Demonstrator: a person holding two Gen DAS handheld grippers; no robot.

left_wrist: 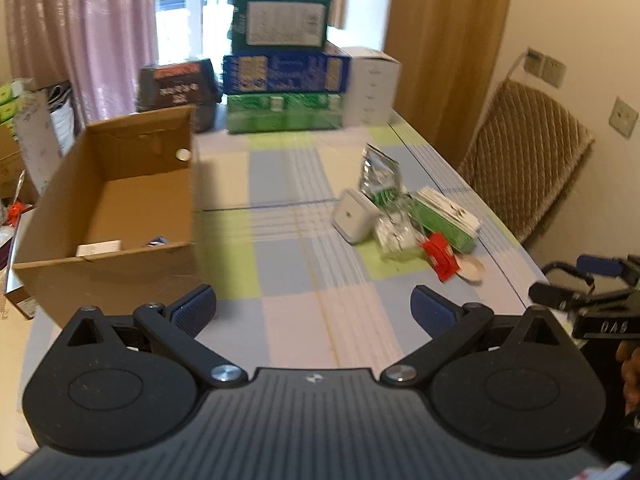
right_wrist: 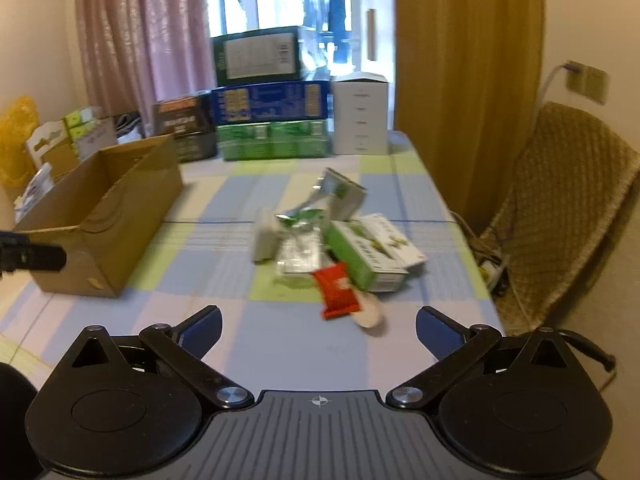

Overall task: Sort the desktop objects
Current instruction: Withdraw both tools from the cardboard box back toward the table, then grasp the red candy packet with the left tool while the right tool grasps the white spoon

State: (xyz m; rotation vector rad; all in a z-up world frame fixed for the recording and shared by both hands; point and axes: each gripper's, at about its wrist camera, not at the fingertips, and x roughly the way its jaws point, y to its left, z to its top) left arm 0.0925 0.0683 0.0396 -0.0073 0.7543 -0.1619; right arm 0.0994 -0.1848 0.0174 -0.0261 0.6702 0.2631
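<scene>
Both grippers hang spread and empty – left gripper [left_wrist: 314, 308], right gripper [right_wrist: 319, 330]. Cardboard box [left_wrist: 120, 196] holds little; pile [right_wrist: 332, 248] on desk [left_wrist: 288, 320] mostly unsorted – early.

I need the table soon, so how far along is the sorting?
Early, it seems. The brown cardboard box holds only a small white box and a blue item. Both the left gripper and right gripper are open and empty. The pile remains: red packet, green-and-white carton, white cube-shaped device, foil pouches.
</scene>
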